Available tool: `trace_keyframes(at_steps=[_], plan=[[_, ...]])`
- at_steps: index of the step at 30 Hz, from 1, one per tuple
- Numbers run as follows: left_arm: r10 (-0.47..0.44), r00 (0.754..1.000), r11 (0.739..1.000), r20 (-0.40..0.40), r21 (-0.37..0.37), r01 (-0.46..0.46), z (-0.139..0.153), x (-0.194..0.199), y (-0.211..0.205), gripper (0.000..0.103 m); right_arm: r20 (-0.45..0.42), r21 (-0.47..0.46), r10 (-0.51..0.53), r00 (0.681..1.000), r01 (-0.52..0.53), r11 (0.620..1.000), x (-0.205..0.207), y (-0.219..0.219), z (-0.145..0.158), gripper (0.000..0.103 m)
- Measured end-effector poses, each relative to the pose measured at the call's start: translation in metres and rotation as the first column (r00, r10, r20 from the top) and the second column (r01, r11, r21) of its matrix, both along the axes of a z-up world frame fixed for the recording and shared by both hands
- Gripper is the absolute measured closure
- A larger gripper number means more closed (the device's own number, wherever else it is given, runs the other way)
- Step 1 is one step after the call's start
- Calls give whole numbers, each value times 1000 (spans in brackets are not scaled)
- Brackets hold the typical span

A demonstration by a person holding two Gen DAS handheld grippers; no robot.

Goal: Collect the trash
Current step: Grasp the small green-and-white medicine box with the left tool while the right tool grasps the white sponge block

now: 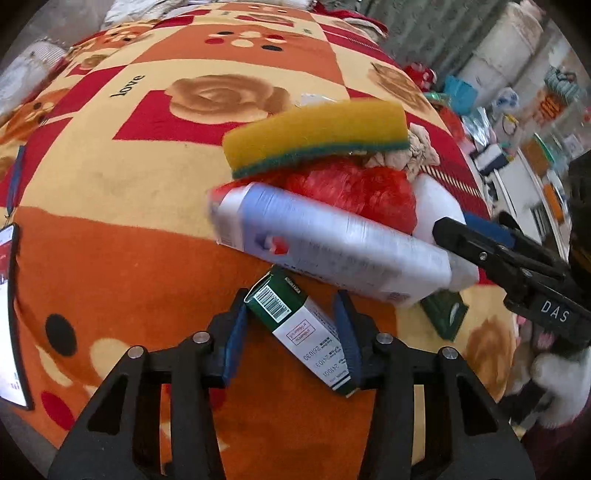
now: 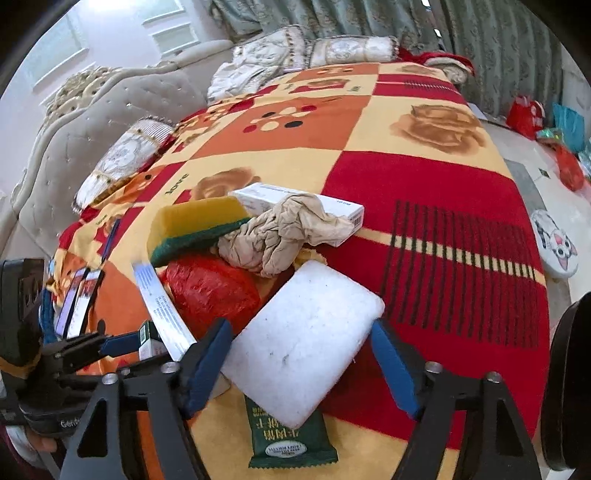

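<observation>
1. Bedroom scene: bed (image 2: 424, 192) w/ orange, red & cream patchwork blanket, tufted headboard (image 2: 74, 122) at left, green curtains (image 2: 480, 33) behind.
2. Trash heap sits mid-blanket: yellow-green sponge (image 1: 314, 133) on top of red plastic bag (image 1: 354, 188), crumpled beige paper (image 2: 280, 236) beside it, small white carton (image 2: 299, 206) at back.
3. Left tool (image 1: 291, 339), seen from its own cam, straddles a green-and-white box (image 1: 303, 325) lying on blanket; right pad looks to touch box's near end, left pad sits just beside its barcode end. Firm grip can't be told.
4. Long silver-blue box (image 1: 332, 243) lies slanted across heap, blurred, resting over green-and-white box's far end.
5. Right tool (image 2: 299, 362) stands part open around white foam block (image 2: 303, 343); left pad near block's edge, right pad clear of it, gap visible.
6. Green snack wrapper (image 2: 288, 435) lies flat under foam block's near corner.
7. Right tool's black finger (image 1: 480, 254) shows in left cam, next to silver-blue box's end.
</observation>
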State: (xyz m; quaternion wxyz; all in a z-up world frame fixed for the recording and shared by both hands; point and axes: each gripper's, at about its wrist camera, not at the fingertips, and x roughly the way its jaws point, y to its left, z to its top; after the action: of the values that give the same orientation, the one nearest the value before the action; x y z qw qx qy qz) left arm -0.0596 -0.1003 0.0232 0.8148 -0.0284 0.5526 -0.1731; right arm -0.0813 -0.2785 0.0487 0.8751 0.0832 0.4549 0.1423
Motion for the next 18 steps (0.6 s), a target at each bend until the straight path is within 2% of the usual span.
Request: trace_keyframes(at_steps=[4,7,10,14,18], plan=[[-31,999,1000,-30,4,31,6,-3,11,67,-14,-42,40,999,-41,998,-11,-6,3,34],[-70,997,997,-26,42,71,11,-3,14,71,-34,-86,73,997,-76,993,-20,-10,7,34],[-97,995,992,-28,78,99,13,-3,14,71,-89,-132,121,989,-133,982,-23,-10,4,34],[-72,997,992,-30,106,75,10,-1,11,71,-103,-115,72,992,-83,990,-21,-17,-1,26],[-47,998,994,-53,93,52,1,-5,4,70,-93,-82,11,996,-19,996,-24,-20,-3,25]])
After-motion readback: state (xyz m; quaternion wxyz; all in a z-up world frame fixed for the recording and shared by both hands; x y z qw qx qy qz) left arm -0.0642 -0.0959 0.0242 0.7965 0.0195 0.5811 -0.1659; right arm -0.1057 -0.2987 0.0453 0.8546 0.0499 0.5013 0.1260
